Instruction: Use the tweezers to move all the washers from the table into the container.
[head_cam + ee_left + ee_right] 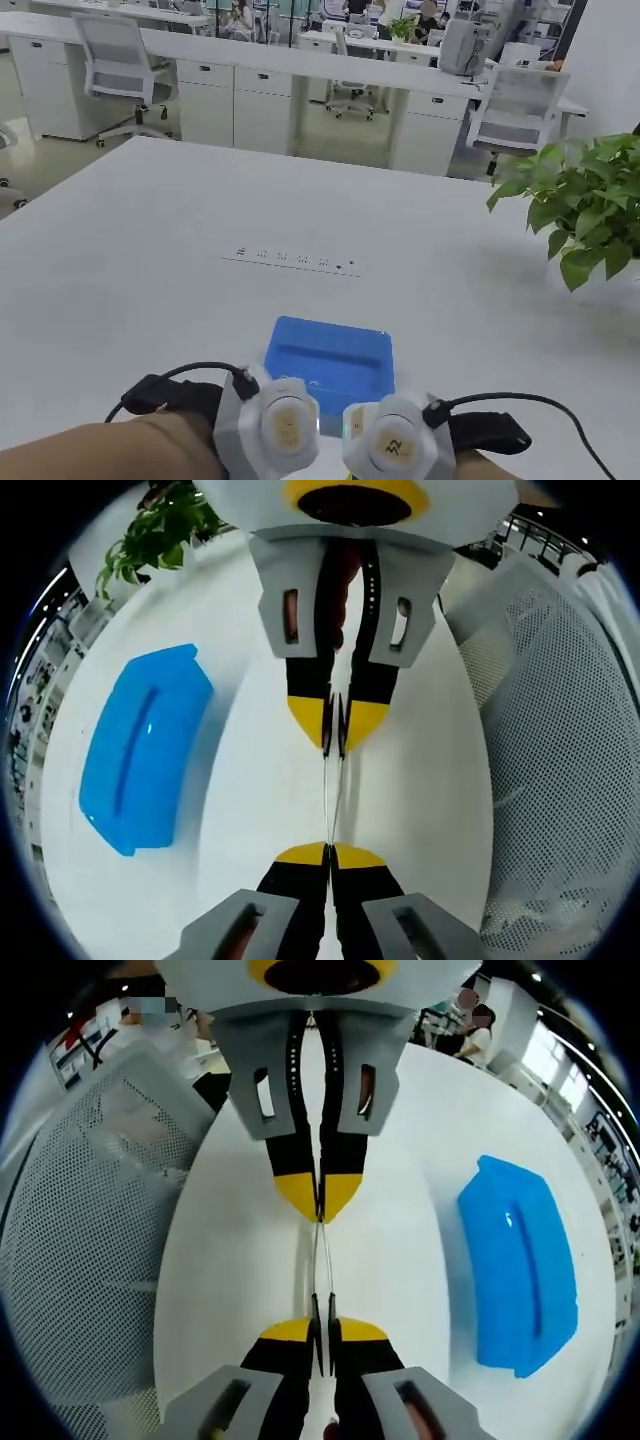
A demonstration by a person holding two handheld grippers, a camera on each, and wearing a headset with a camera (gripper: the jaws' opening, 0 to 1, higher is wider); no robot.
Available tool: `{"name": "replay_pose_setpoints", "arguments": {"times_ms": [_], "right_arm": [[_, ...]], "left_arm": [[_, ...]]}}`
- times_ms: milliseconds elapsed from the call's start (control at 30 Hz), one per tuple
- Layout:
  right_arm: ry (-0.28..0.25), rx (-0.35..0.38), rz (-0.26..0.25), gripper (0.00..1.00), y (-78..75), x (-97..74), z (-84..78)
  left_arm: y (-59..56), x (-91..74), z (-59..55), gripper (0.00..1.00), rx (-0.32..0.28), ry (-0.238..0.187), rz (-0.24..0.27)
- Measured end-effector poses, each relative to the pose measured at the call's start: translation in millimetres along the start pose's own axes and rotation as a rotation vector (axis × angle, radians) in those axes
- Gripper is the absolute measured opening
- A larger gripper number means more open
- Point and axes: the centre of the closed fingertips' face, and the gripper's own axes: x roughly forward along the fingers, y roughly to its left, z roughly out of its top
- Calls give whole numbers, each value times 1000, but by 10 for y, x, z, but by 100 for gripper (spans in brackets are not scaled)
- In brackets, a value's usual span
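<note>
Two claws share one tool here: my left claw (330, 852) and my right claw (321, 1328) face each other tip to tip. Each is pressed together on one end of the tweezers (331, 790), which bridge the gap between them. That sets the tweezers' long axis crosswise, left to right in front of me, above the white tabletop (150, 250). The blue container (328, 358) sits just beyond the claws. Well past it lies a short row of what I take for the washers (290, 258), too small to make out singly, and the row also runs left to right. So the tool lies parallel to the row, not aimed at it. I judge one claw must let go and the other swing the tips forward, past the container. I cannot tell which end carries the tips
</note>
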Motion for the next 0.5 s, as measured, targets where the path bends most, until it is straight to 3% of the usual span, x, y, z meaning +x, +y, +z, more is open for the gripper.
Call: {"name": "replay_pose_setpoints", "arguments": {"times_ms": [67,133,267,333,500], "right_arm": [[-1,18,-3,5,4,1,-1],[-7,51,-12,5,11,1,2],[-30,109,-33,8,10,0,10],[-31,158,-72,11,-22,-21,-12],[-138,253,-123,15,-36,-255,105]], "left_arm": [[4,15,12,0,30,-18,-3],[-5,-1,-19,0,-11,-10,-10],[1,5,-11,0,-1,-23,-20],[-2,6,-9,0,4,-24,-21],[12,6,-14,0,-16,-46,-34]]}}
